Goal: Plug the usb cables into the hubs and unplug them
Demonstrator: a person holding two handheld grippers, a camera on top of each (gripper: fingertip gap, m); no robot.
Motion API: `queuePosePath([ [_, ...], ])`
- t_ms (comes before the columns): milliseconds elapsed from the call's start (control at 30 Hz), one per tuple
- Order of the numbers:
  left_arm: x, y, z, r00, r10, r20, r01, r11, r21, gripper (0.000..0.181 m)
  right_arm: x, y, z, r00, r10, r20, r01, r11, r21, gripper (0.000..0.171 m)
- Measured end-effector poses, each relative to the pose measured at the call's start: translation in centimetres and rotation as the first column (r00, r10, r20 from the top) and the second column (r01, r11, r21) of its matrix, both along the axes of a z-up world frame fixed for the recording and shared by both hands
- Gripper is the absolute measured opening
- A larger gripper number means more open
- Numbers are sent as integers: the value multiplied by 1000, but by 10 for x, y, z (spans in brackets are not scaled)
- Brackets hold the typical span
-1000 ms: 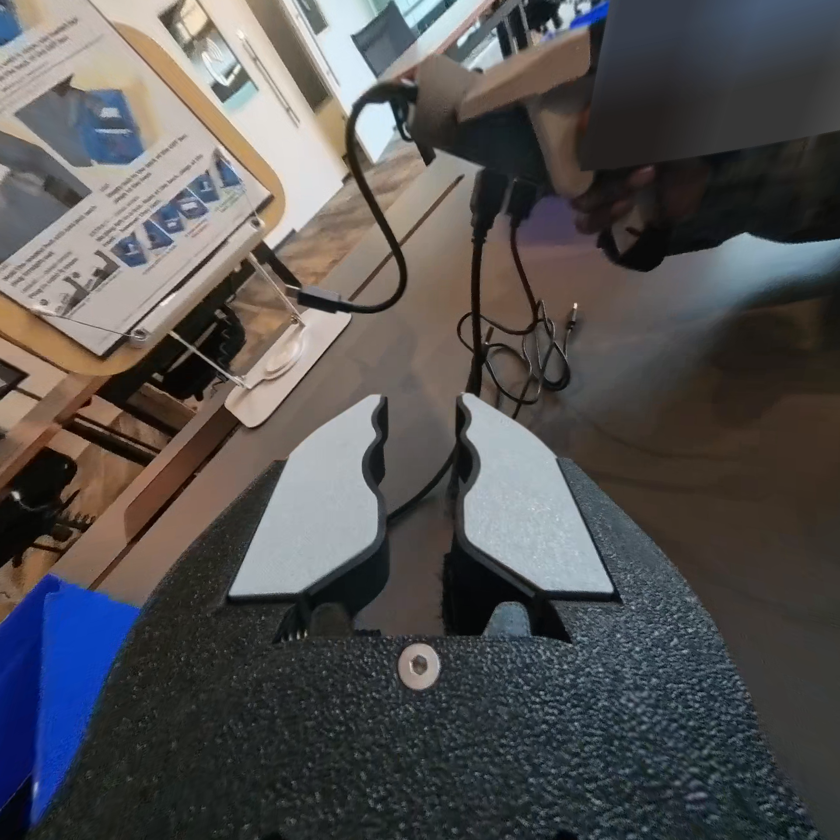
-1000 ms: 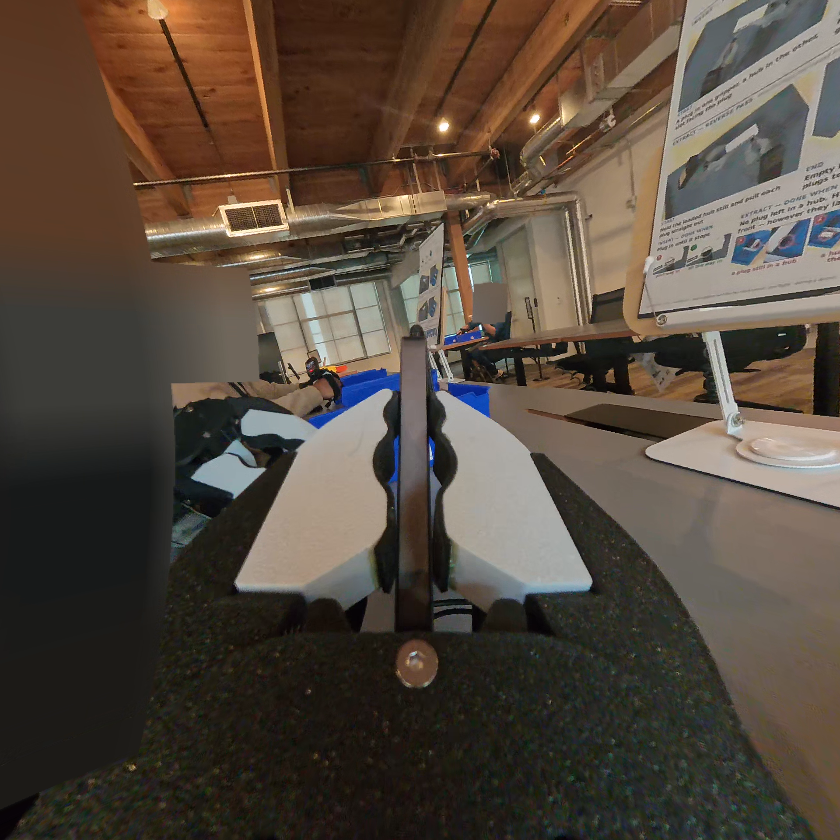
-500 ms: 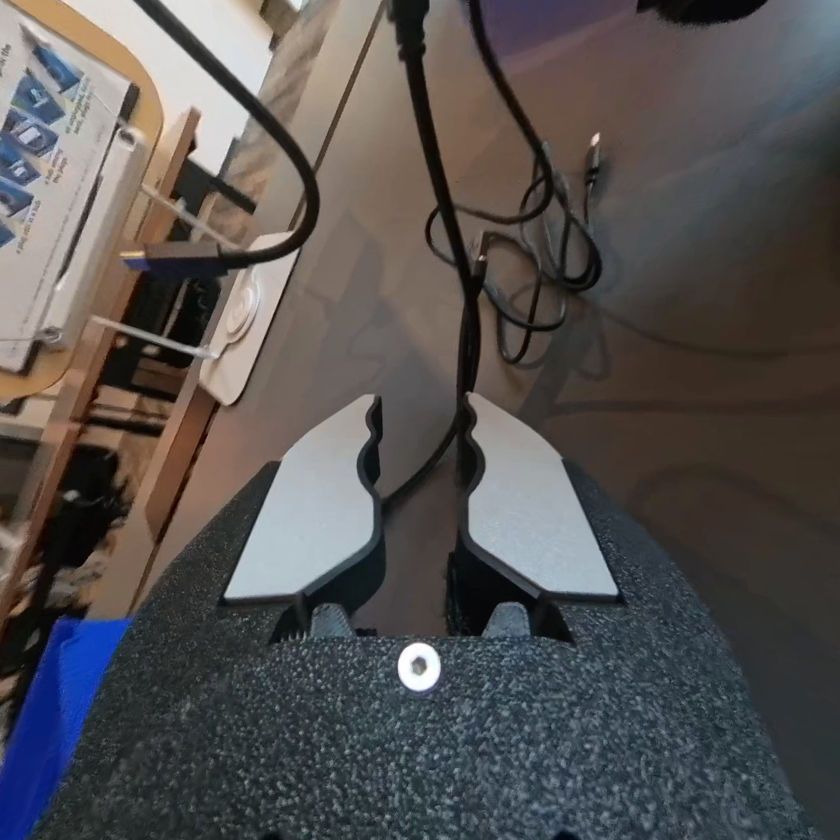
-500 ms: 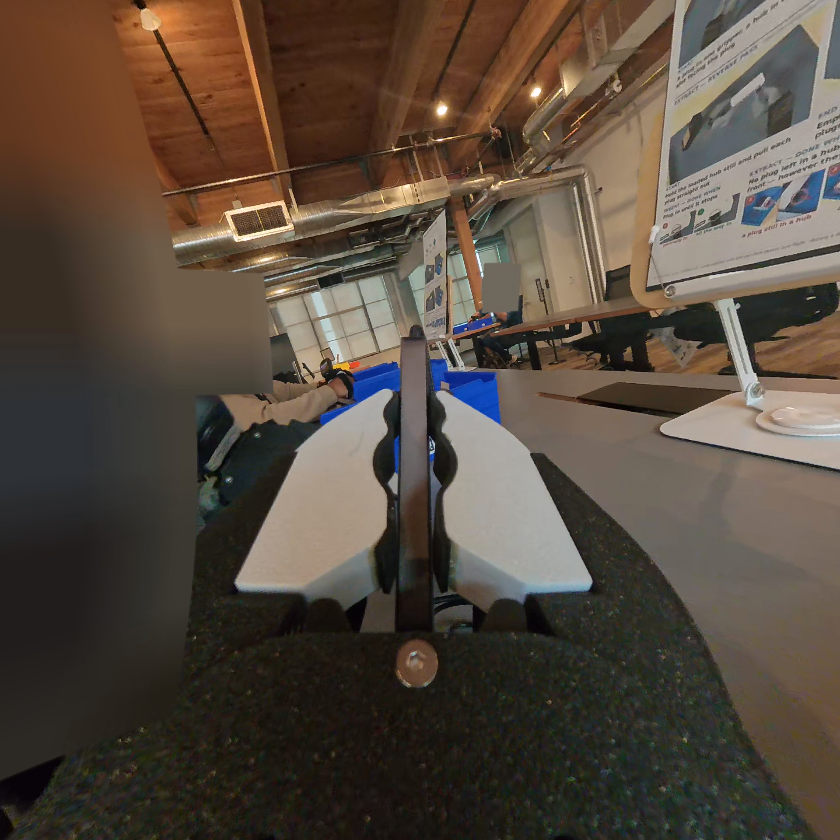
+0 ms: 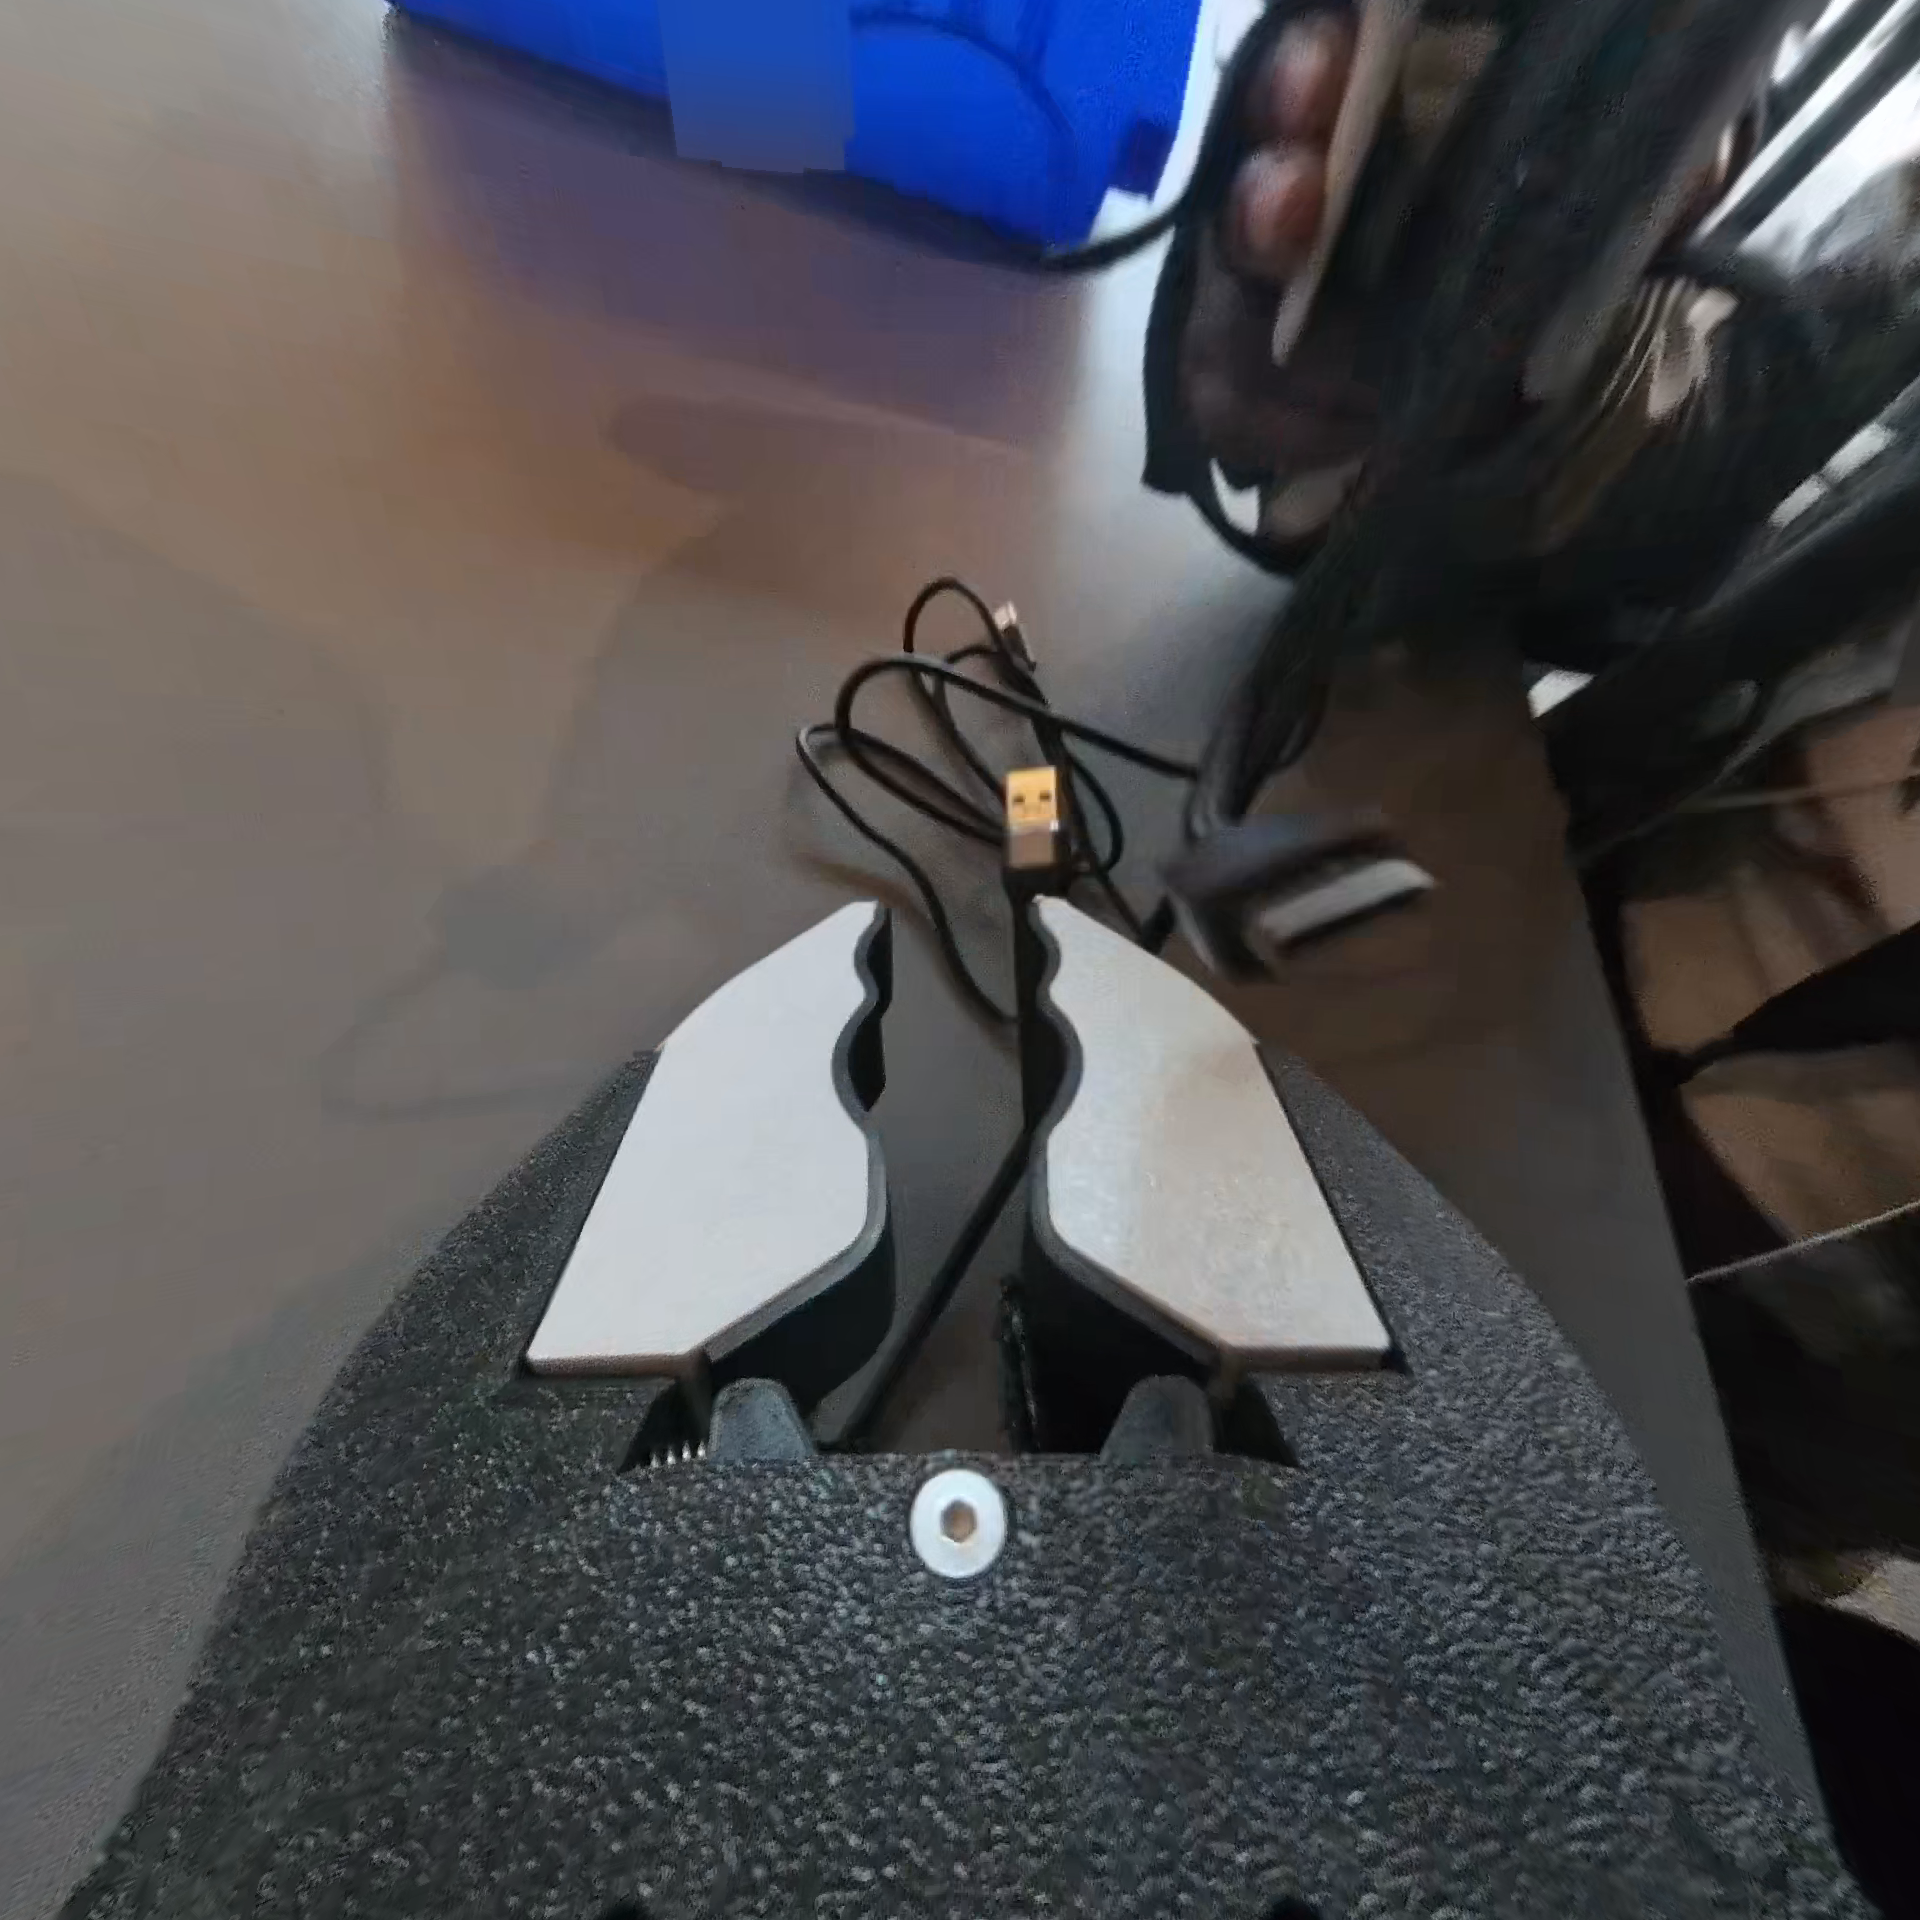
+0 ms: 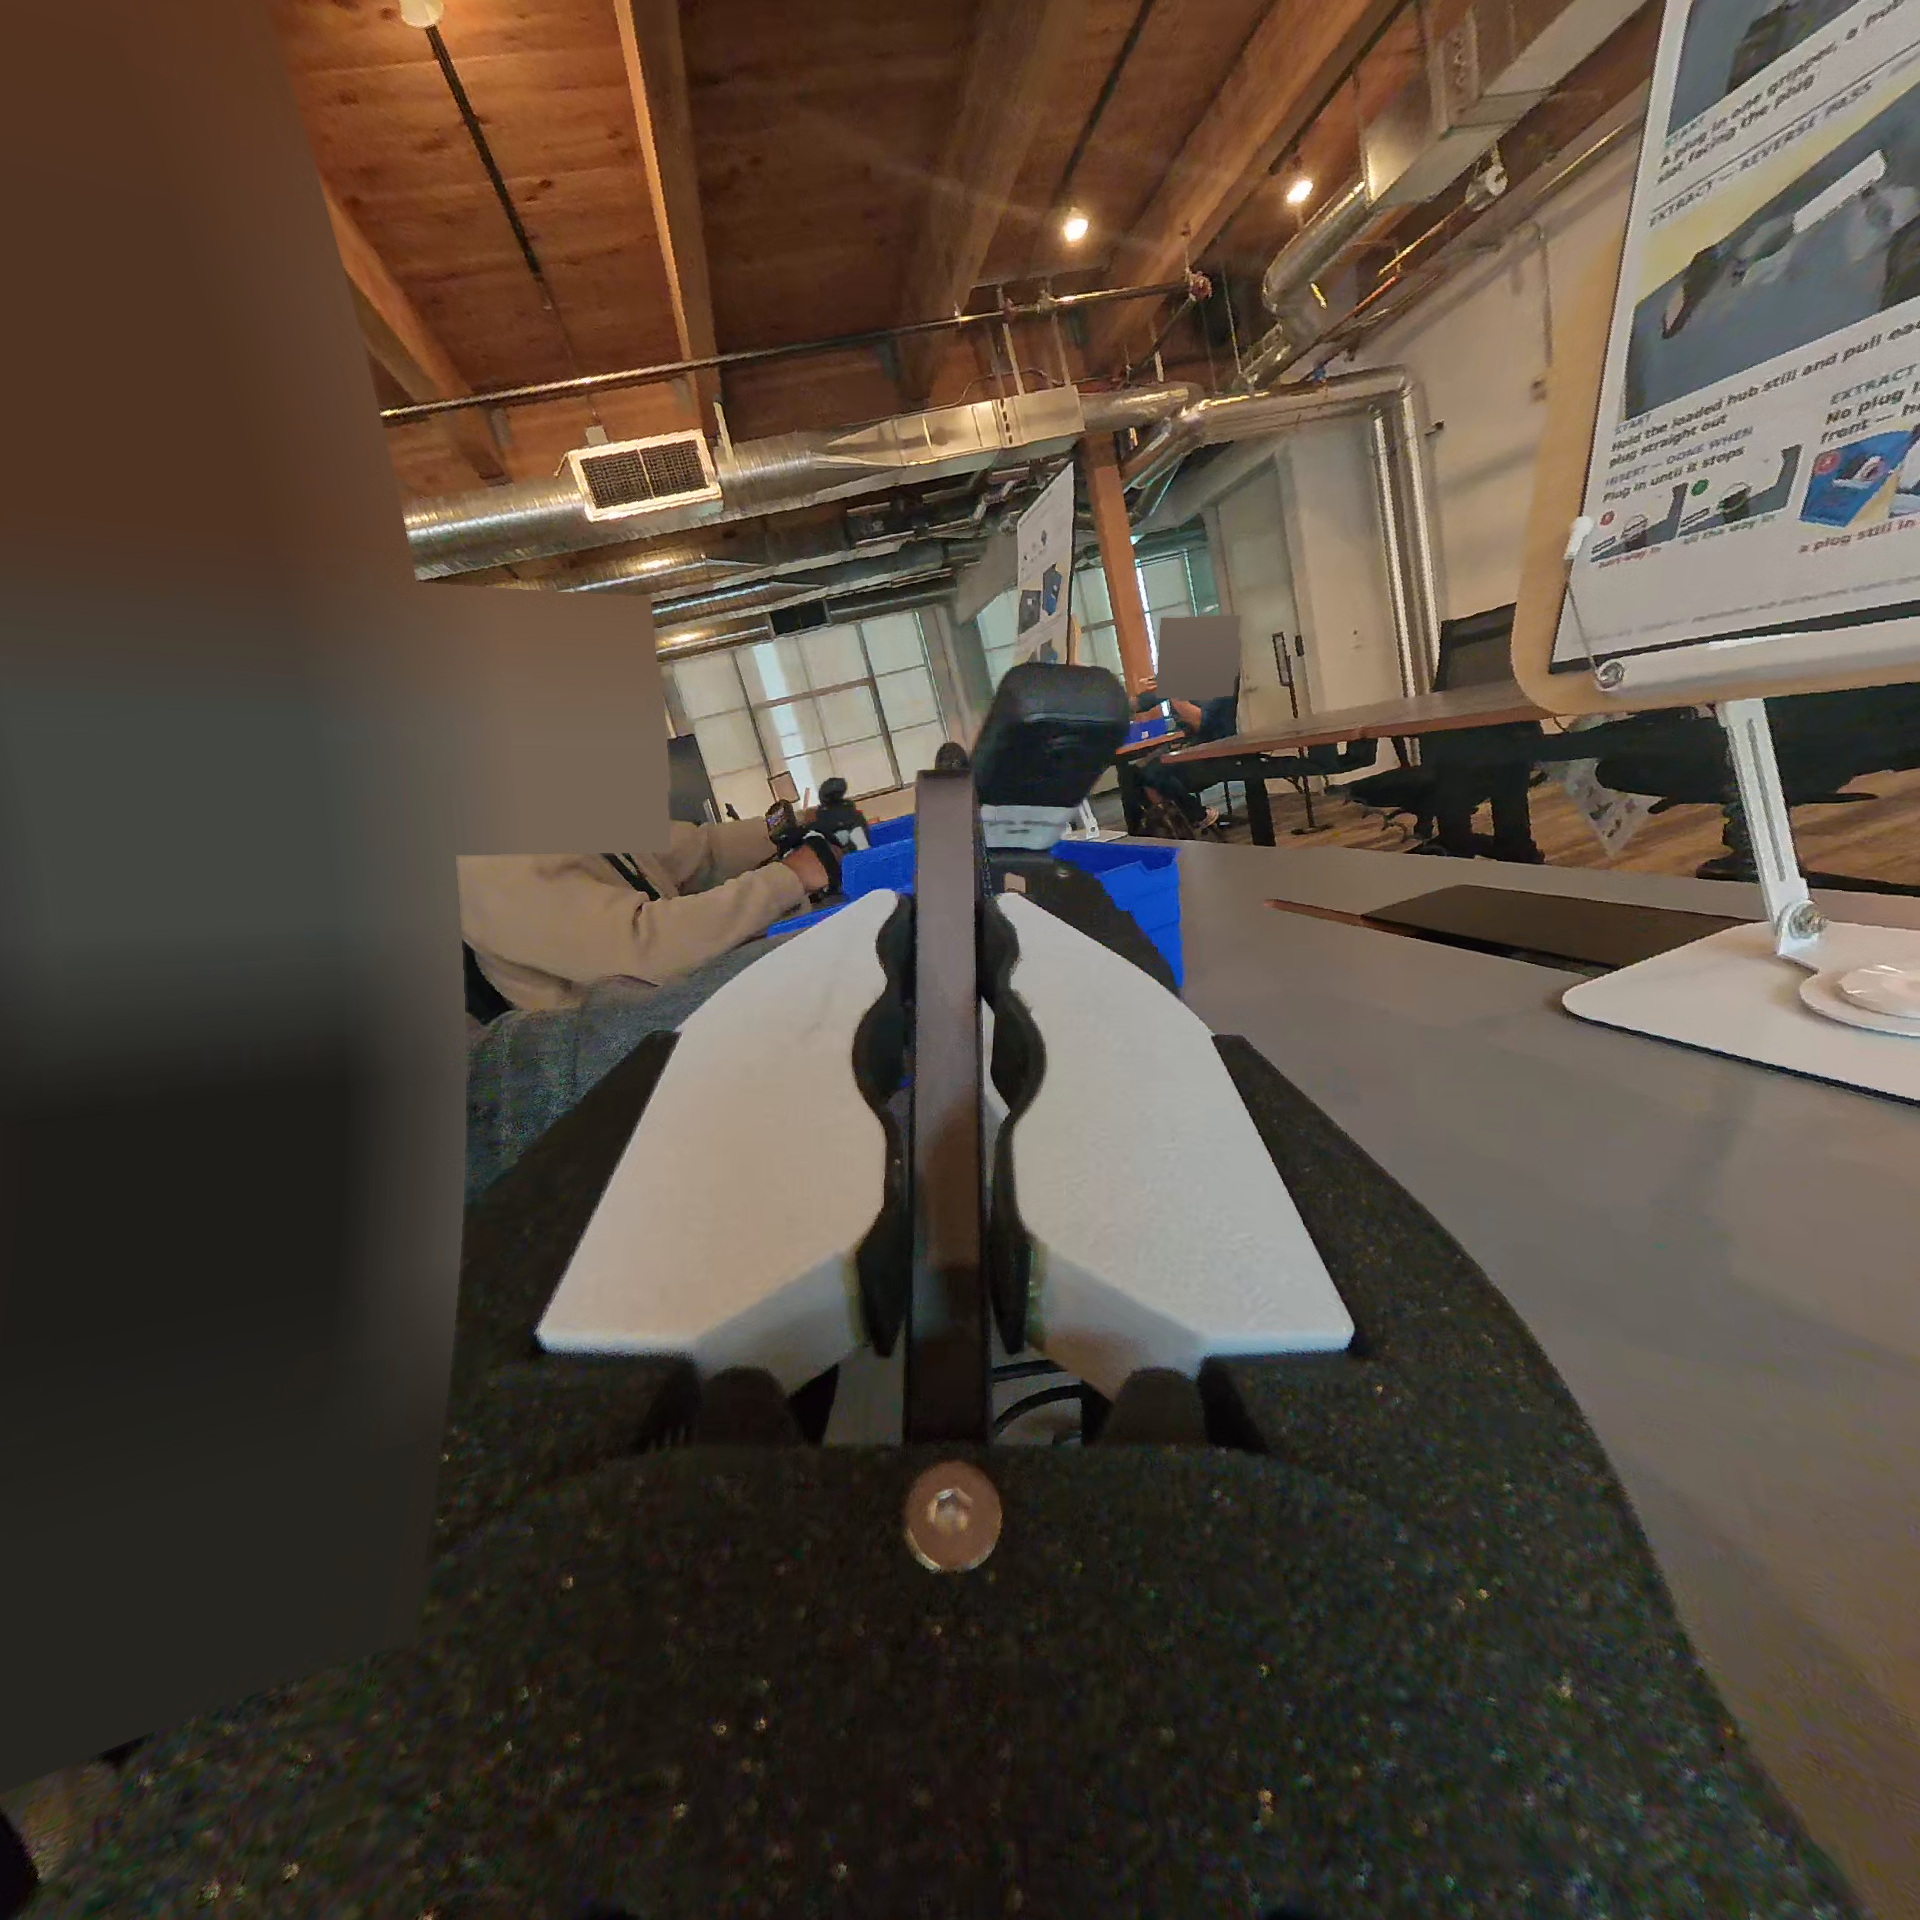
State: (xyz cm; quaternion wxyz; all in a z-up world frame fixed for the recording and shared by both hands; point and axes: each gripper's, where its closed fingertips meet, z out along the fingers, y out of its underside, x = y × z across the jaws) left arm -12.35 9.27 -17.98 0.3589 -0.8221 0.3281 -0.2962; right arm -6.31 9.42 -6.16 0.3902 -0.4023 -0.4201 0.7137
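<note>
My left gripper (image 5: 961, 935) has its fingers apart, the USB plug (image 5: 1034, 826) at center, its cable between them. My right gripper (image 6: 945, 935) clamps the dark hub (image 6: 943, 1091). I would pinch the plug body squarely, then align it.

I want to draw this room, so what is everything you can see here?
Grey table: one, under everything.
Blue plastic bin: one, at the table's far edge.
Tangled thin black cables: one bundle, on the table.
Black cable with gold-and-silver USB plug: one, between the left tongs' fingers.
Flat black hub: one, in the right tongs.
White stand with printed sheet: one, on the table's right.
Left tongs: grey, open.
Right tongs: white, shut on the hub.
</note>
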Motion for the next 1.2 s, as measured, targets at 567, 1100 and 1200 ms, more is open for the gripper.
queuePosePath([
  [567, 32, -5, -39, 964, -187, -188, 148, 968, -203, 17, 0, 1, 0, 1000, -6, 0, 6, 1000, 3, 10],
  [1100, -33, -47, 103, 658, 743, -123, -364, 457, 812, 15, 0, 33, -2, 998, -55, -24, 45, 943, -329, 11],
  [1200, -16, -46, 103, 598, 775, -204, -331, 471, 818, 16, 1, 36, -2, 998, -6, -65, -23, 895, -445, 11],
])
